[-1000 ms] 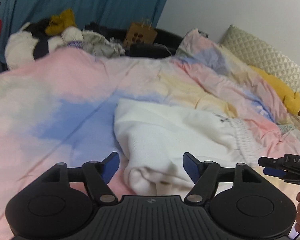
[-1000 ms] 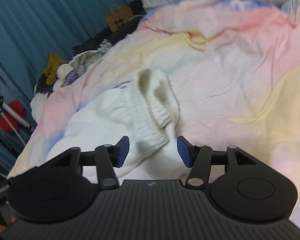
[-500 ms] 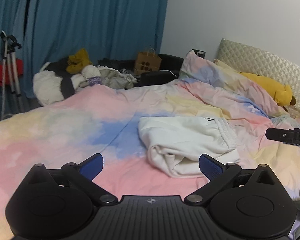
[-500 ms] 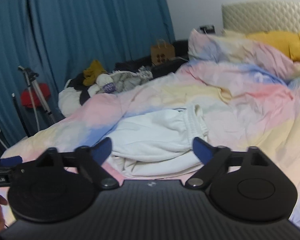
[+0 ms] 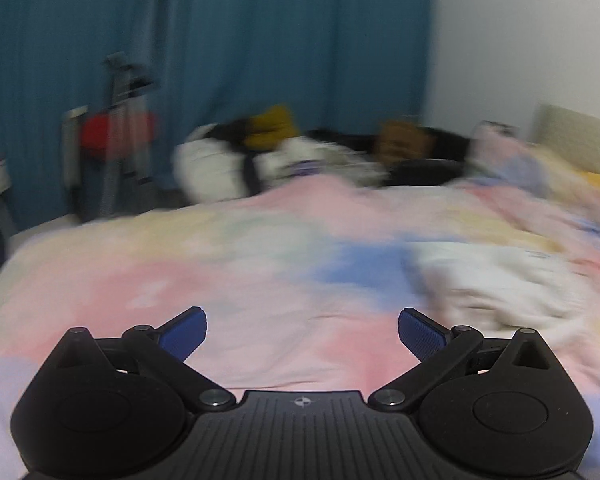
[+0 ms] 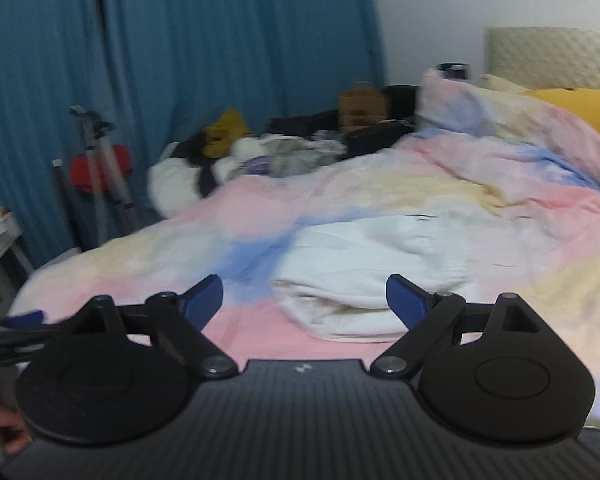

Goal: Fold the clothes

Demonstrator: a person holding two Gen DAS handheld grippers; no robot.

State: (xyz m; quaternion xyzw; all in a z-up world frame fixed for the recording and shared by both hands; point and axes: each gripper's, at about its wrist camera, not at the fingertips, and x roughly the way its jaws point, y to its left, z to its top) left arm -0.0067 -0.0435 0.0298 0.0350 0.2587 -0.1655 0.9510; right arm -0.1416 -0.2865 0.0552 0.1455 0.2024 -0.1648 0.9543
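The bed point(image 6: 148, 264) in front of me carries a rumpled pastel duvet point(image 6: 420, 184), and the white garment point(image 6: 372, 264) lies on it as a loosely folded bundle, near the middle in my right view and off to the right in my blurred left view point(image 5: 496, 284). I judge it soft, thick and light, like fleece sweatwear: it will sag and slide over itself rather than hold a crease, so I would pinch it at the firmer parts, the gathered ribbed band on its right end or the rolled edge nearest me, not the loose middle. Its long axis seems to run left to right across the bed, with the ribbed end pointing toward the headboard point(image 6: 552, 56) and pillows; the blur keeps me from saying more about which part is which. My right hand-held gripper point(image 6: 304, 300) is spread wide, holding nothing, with the bundle beyond its tips. My left hand-held gripper point(image 5: 302, 334) is likewise spread and bare, over plain duvet, well left of the garment.
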